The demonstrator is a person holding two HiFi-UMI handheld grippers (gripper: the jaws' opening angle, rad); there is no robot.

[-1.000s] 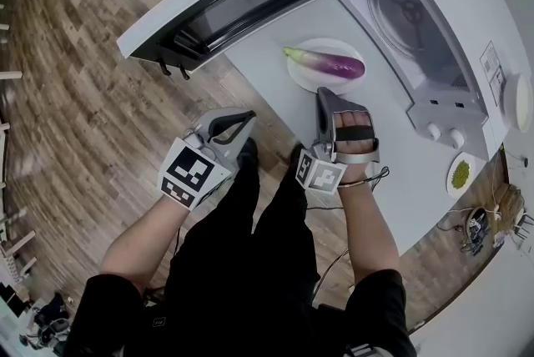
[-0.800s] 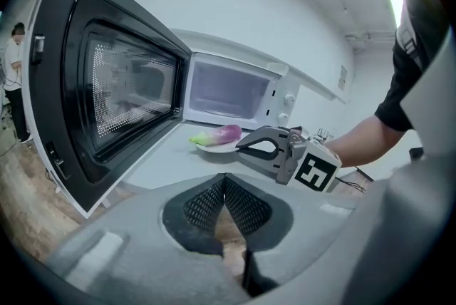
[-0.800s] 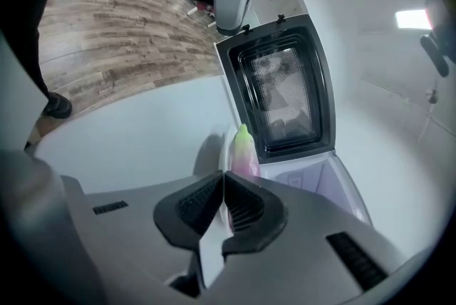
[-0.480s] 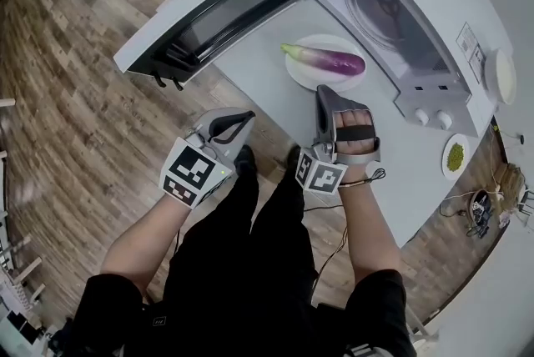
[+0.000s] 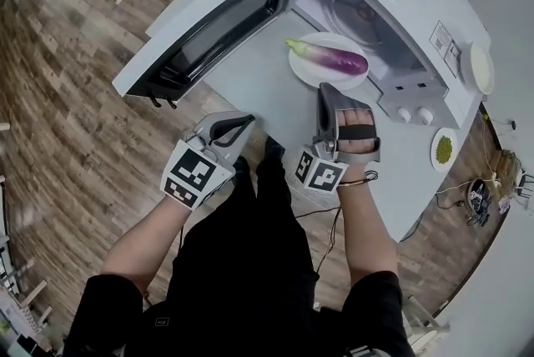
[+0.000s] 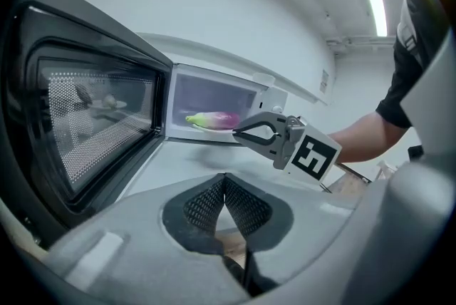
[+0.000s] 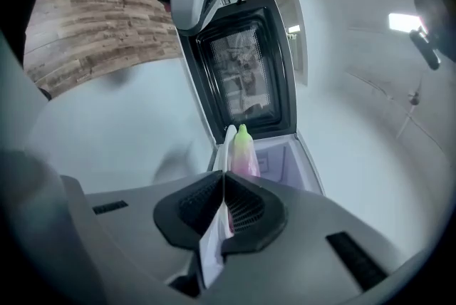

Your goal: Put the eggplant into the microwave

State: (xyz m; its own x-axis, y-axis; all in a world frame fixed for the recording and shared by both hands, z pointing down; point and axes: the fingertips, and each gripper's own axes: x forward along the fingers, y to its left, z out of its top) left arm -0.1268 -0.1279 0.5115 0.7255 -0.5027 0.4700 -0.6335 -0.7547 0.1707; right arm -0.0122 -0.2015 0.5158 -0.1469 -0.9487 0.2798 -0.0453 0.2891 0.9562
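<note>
A purple eggplant (image 5: 331, 57) with a green stem lies on a white plate (image 5: 305, 73). My right gripper (image 5: 324, 88) is shut on the plate's near rim and holds it up in front of the open microwave (image 5: 359, 9). In the right gripper view the plate's edge (image 7: 229, 144) runs between the closed jaws, with the eggplant (image 7: 244, 147) just beyond. My left gripper (image 5: 240, 123) hangs shut and empty off the table's left edge. In the left gripper view I see the eggplant (image 6: 212, 120) against the cavity and the right gripper (image 6: 238, 133) beside it.
The microwave door (image 5: 219, 16) stands swung wide to the left. Two knobs (image 5: 414, 115) sit at the microwave's right end and a white dish (image 5: 479, 67) on its top. A small plate of green food (image 5: 444, 149) lies on the table (image 5: 392, 172). Wood floor (image 5: 75, 97) lies below.
The right gripper has risen with the plate and eggplant, which now overlap the microwave's opening. The left gripper has risen a little beside the table.
</note>
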